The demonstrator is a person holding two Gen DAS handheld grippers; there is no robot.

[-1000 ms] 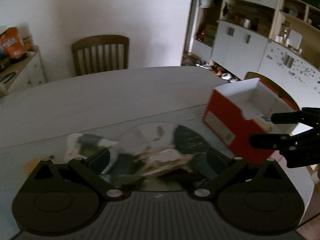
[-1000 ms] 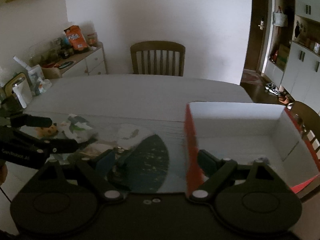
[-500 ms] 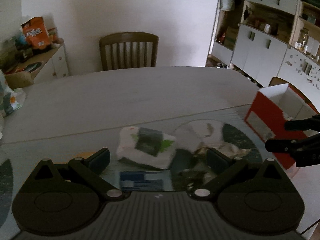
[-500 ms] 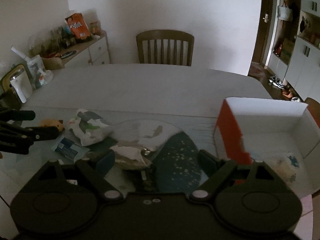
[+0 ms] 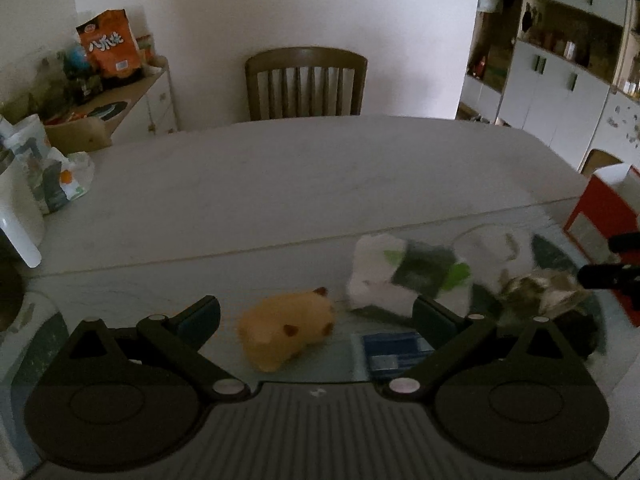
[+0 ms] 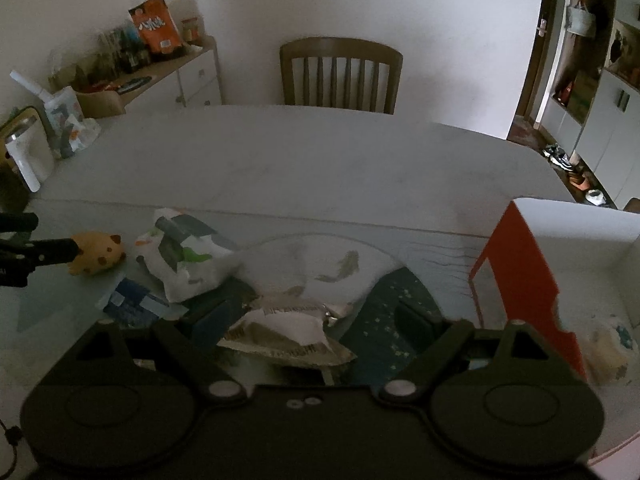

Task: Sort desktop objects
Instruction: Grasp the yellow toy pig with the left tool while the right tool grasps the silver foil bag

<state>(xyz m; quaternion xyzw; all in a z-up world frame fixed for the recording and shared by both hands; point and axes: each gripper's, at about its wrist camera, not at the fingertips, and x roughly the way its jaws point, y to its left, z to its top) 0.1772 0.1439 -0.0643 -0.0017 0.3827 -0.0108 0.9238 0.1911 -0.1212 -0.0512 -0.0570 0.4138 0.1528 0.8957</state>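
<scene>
On the worktop (image 6: 280, 160), every place below is given from the red box (image 6: 516, 264), which stands open-topped at the right edge. A pale item with blue marks (image 6: 612, 344) lies inside it, too blurred to name. Beyond the worktop's far edge, well behind and left of the box, stands a wooden chair (image 6: 340, 76). Far left of the box, a white pouch with green and dark print (image 6: 188, 256) lies on the glass mat. Nearer the box than the pouch, a crumpled silver-white wrapper (image 6: 288, 328) rests flat between the right gripper's (image 6: 304, 320) jaws, which stand wide apart and hold nothing. Left of the pouch and farthest from the box sits a yellow toy animal (image 5: 292, 328), just beside the pouch. It lies between the left gripper's (image 5: 316, 316) jaws, which are also spread wide and touch nothing. Between the toy and the wrapper, on the near side of the pouch, lies a small blue packet (image 5: 394, 354), flat on the mat.
</scene>
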